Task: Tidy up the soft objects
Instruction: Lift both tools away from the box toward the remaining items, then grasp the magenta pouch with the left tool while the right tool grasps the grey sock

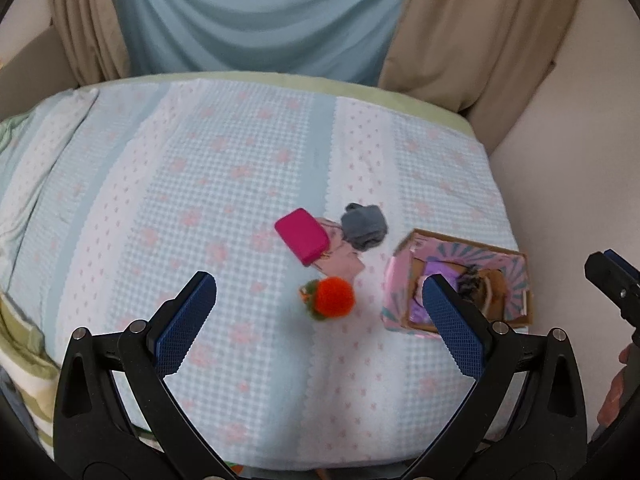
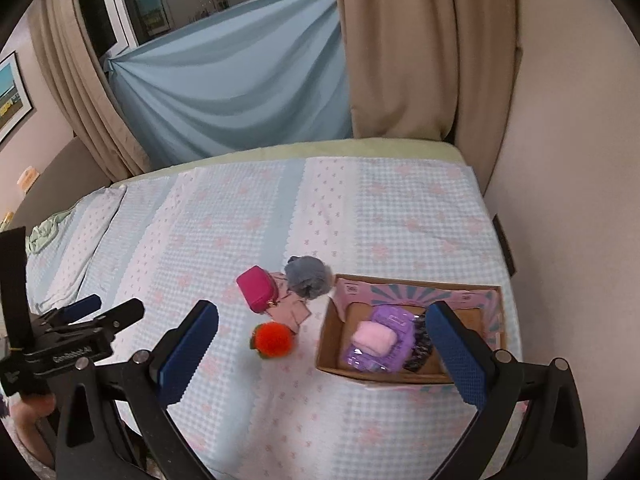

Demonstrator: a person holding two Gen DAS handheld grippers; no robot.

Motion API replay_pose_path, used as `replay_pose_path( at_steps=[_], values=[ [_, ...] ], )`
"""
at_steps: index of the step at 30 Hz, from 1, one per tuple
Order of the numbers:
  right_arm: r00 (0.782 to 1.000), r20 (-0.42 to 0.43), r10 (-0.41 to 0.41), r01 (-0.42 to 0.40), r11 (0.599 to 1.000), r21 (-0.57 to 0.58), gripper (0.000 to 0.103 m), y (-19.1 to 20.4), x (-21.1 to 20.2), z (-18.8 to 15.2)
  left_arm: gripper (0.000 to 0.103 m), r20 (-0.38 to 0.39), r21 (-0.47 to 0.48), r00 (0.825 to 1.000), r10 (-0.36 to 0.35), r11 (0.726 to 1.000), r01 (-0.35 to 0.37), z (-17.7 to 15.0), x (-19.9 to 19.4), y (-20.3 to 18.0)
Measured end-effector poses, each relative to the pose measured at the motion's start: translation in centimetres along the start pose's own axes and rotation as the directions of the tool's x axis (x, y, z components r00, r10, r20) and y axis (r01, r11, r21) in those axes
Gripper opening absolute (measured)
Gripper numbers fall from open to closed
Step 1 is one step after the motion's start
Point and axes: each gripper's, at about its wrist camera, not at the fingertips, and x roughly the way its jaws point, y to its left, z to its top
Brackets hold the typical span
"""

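Four soft items lie loose on the bedspread beside a partly filled box; both grippers hang above, spread wide and empty.

Fluffy orange-red pom-pom with green trim (image 2: pixel 273 339) sits nearest, just left of the open cardboard box with pink and teal printed flaps (image 2: pixel 416 290). Beyond it, the magenta zip pouch (image 2: pixel 257 288) rests on a flat pale-pink cloth piece (image 2: pixel 294 309), with the grey fuzzy ball (image 2: pixel 308 277) touching that cloth's far edge. Inside the box: pale-pink plush roll (image 2: pixel 374 338) on top of a crinkled lilac packet (image 2: pixel 388 334), dark frilly item (image 2: pixel 420 346) to its right. All lie on the blue-and-white checked quilt with pink flowers (image 1: pixel 200 184). Left gripper (image 1: pixel 320 316) jaws released, nothing between them; right gripper (image 2: pixel 322 344) likewise, over the box's near edge.
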Motion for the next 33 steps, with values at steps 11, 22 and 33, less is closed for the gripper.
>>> replay_pose_path(
  at_steps=[11, 22, 33],
  values=[
    [0.990, -0.136, 0.025, -0.030, 0.999, -0.039, 0.103, 2.3, 11.7, 4.2, 0.103, -0.164, -0.159, 0.983, -0.087, 0.985, 0.061, 4.6, 12.4, 4.4],
    [0.942, -0.332, 0.059, -0.119, 0.979, -0.163, 0.103, 2.7, 25.8, 4.3, 0.103, -0.307, -0.285, 0.946, -0.102, 0.958, 0.011, 4.9, 25.4, 6.0],
    [0.847, -0.529, 0.053, -0.168, 0.971, -0.171, 0.103, 1.8, 38.5, 2.8, 0.103, -0.419, -0.355, 0.902, -0.103, 0.933, -0.058, 3.2, 37.2, 5.8]
  ],
)
